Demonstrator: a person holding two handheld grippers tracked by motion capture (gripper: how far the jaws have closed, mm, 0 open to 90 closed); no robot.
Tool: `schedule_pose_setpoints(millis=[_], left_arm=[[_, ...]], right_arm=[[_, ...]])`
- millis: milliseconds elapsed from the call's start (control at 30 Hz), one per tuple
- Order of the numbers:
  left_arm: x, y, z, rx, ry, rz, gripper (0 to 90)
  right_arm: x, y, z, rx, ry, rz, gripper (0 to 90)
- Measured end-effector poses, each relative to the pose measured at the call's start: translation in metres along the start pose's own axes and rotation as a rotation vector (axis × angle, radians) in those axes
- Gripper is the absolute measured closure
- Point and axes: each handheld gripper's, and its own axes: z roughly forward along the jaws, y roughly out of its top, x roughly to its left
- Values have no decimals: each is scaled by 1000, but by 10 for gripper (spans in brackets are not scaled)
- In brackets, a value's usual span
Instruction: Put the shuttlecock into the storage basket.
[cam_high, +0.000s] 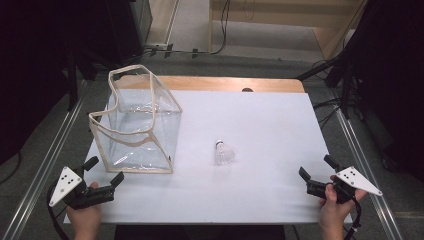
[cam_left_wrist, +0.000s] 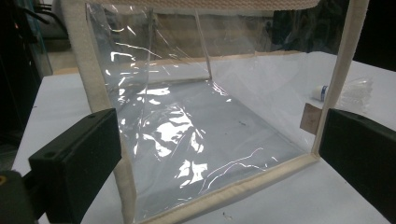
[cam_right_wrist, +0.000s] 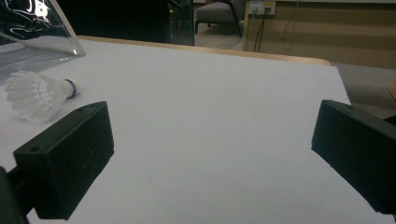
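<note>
A clear plastic bag with cream trim stands open-topped on the left of the white table. A white shuttlecock lies on its side right of the bag, also seen through the bag's edge as the shuttlecock and, at the left of the right gripper view, the shuttlecock. My left gripper is open at the table's front left, just before the bag's near bottom edge. My right gripper is open at the front right with nothing between its jaws.
A wooden strip runs along the table's far edge. Metal rails flank the table on both sides. Cables and dark equipment stand at the right, and a wall socket with cords lies beyond the table.
</note>
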Motion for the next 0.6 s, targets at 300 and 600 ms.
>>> schedule_pose_setpoints(millis=[300,600], left_arm=[[-1,0,1,4,3,3,0],[-1,0,1,3,3,2,0]], right_arm=[[4,2,-1,11,4,-1,0],[15,8,2,18,25,-8,0]])
